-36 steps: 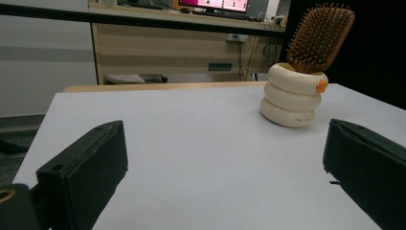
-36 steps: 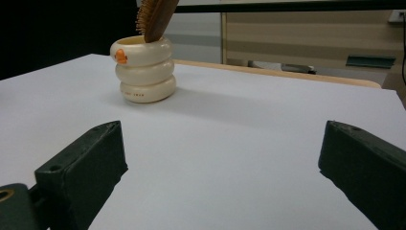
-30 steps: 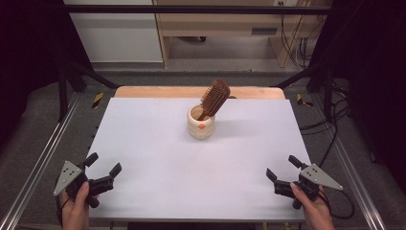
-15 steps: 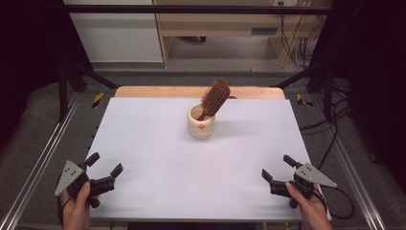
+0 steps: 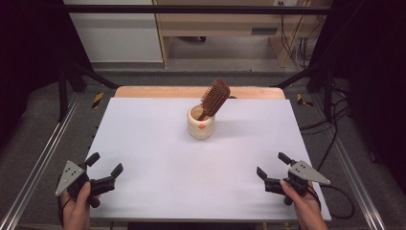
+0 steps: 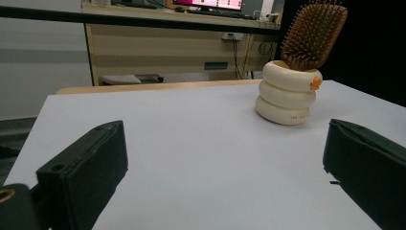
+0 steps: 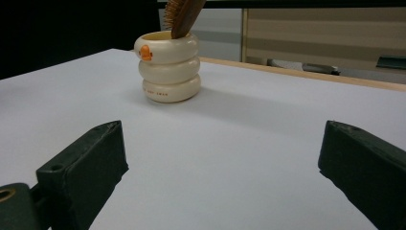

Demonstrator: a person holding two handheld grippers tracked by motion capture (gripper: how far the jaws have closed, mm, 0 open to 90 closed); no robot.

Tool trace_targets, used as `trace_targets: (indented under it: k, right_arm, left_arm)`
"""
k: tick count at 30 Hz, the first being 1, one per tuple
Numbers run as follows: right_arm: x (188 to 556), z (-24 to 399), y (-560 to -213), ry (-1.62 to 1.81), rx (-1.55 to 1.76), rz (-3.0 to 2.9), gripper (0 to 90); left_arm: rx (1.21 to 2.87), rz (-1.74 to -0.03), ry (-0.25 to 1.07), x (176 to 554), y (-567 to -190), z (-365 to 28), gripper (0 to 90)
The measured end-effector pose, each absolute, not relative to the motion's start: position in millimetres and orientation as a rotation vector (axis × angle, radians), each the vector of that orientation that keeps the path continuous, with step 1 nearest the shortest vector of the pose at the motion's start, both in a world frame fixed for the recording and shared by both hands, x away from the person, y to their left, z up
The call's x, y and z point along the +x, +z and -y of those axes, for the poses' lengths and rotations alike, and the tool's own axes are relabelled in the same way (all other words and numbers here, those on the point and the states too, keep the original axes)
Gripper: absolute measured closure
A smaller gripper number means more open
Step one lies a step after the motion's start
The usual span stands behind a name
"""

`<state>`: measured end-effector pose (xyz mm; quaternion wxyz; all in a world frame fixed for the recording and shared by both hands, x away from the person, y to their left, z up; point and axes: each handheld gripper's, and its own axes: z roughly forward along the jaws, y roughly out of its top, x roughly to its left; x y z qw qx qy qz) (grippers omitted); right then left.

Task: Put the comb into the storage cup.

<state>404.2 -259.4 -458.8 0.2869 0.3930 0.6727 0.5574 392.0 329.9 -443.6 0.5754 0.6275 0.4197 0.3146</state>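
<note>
Left gripper [image 5: 104,171]: jaws wide apart, holding nothing.
Right gripper [image 5: 271,171]: jaws wide apart, holding nothing.
Hairbrush [image 5: 215,98]: leaning handle-down in the cup [image 5: 200,123], well ahead of both grippers, between them.
Table [image 5: 158,158]: white, under both grippers.

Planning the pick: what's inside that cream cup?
A wooden hairbrush stands handle-down in the cream cup, its bristled head leaning out over the rim. The handle's lower end and the cup's bottom are hidden by the cup wall.
</note>
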Motion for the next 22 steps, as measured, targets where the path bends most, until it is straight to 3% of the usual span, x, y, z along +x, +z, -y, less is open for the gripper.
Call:
trace_targets:
  k: [22]
  right_arm:
    - [413,245,-462,1.516,1.041,-1.772,3.1]
  left_arm:
    - [1.458,-0.992,0.751,394,-443,-329,1.5]
